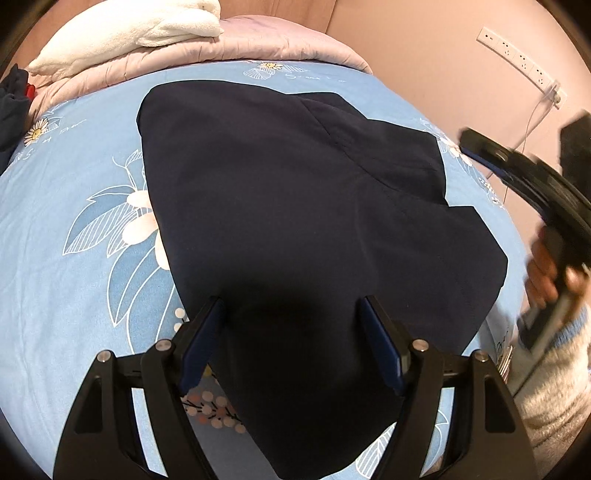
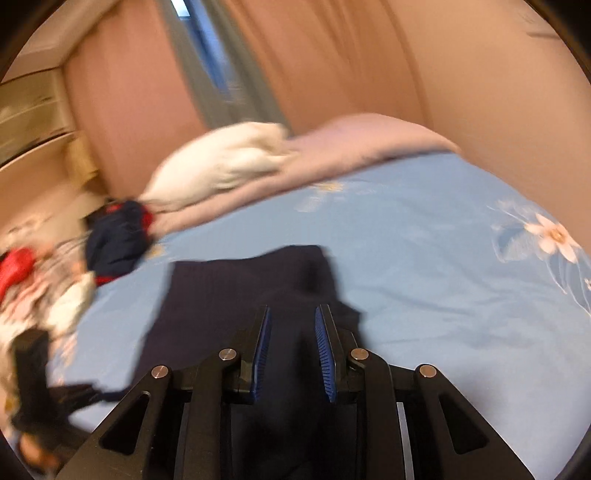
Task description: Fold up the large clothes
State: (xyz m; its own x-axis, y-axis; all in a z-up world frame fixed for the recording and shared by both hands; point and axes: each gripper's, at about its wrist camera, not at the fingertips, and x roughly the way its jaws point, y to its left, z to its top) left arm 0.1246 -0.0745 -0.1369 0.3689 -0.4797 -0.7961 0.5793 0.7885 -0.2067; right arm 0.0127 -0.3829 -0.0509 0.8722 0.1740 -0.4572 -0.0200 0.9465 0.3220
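Navy garment [image 1: 295, 221] is lying partly folded on blue floral sheet [image 1: 74, 258]. Left gripper [image 1: 291, 306] hovering spread, empty; right gripper [image 2: 291, 314] parted too. Prob. best grabbing both near corners evenly b4 folding.

Pink walls [image 1: 424, 55], wall socket strip [image 1: 517, 55], pink curtains [image 2: 332, 74] w/ window gap [image 2: 201, 48].

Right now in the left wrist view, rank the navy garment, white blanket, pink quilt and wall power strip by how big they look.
1. navy garment, by far the largest.
2 and 3. pink quilt and white blanket: too alike to rank, both cropped.
4. wall power strip, smallest.
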